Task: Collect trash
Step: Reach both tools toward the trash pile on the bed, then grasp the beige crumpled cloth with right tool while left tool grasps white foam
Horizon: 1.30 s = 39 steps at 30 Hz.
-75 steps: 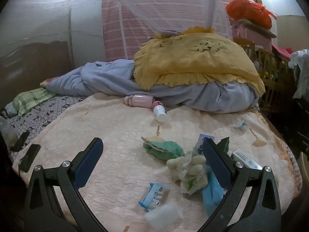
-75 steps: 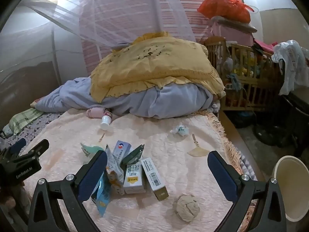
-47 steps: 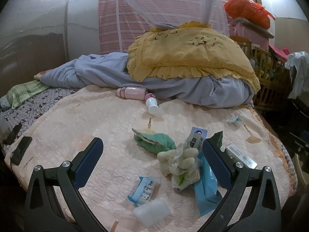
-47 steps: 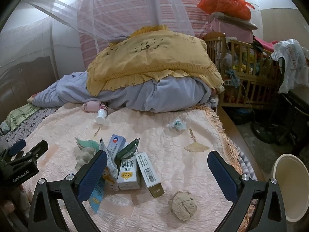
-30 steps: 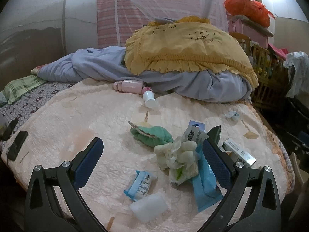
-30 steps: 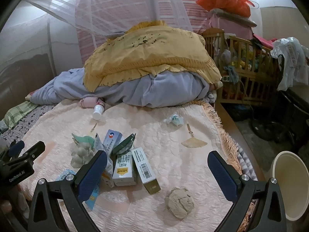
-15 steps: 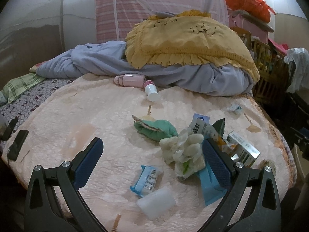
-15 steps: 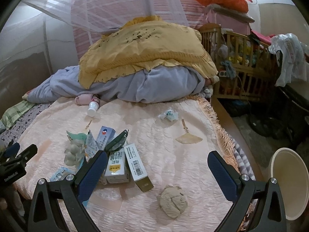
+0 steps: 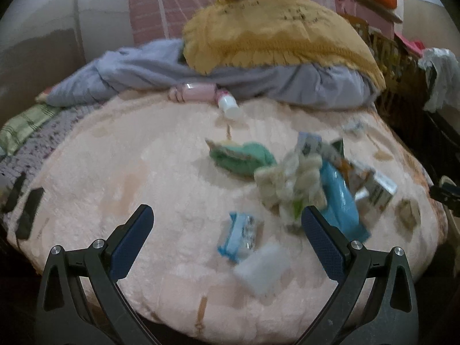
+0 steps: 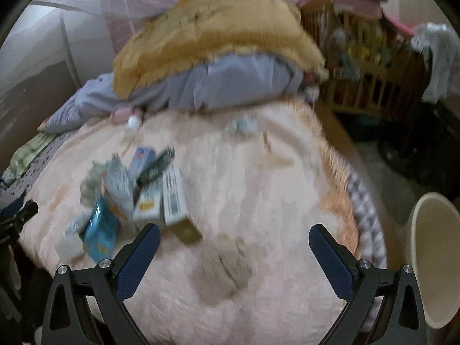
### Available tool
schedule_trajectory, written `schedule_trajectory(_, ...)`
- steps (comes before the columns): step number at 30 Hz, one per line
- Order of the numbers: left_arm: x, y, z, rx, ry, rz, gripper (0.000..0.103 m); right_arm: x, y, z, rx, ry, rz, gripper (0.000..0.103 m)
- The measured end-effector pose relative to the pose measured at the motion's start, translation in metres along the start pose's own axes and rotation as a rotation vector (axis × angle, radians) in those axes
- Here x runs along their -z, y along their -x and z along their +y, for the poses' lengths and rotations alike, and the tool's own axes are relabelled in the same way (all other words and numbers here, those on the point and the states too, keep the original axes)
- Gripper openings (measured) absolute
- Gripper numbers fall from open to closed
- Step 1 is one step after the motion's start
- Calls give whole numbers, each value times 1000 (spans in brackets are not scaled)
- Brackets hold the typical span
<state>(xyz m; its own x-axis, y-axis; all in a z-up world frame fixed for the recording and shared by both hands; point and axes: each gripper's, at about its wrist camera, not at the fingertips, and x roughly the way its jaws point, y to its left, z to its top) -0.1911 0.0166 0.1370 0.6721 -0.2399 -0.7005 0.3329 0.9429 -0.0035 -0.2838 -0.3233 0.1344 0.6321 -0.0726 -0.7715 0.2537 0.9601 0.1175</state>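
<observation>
Trash lies scattered on a pink quilted bed. In the left wrist view my left gripper is open above the near edge, with a small blue-white packet and a white block between its fingers' line of sight. A crumpled white wrapper, a blue pouch and a green wrapper lie beyond. In the right wrist view my right gripper is open over a beige crumpled paper ball. Small cartons sit to its left. Both views are blurred.
A yellow blanket over grey bedding fills the back of the bed, with a pink bottle in front. A cream bin stands on the floor at the right. A wooden crib is behind it.
Both grippers have moved closer to the bed and tilted downward. The paper ball now sits nearer between the right fingers. Both grippers stay open.
</observation>
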Motion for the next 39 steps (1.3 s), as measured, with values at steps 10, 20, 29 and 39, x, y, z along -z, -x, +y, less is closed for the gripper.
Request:
schedule_trajectory(10, 30, -36, -3, 124, -10, 204, 92, 28, -43, -1, -71, 0, 91, 84)
schedule_trajectory(20, 40, -68, -22, 110, -115, 327, 40, 30, -66, 7, -79, 44, 131, 46)
schedule_trajectory(29, 22, -36, -33, 234, -105, 287, 23, 23, -41, -5, -103, 14, 38, 30)
schedule_trajectory(39, -30, 5, -119, 449, -182, 188, 23, 18, 15, -57, -31, -71, -68, 30)
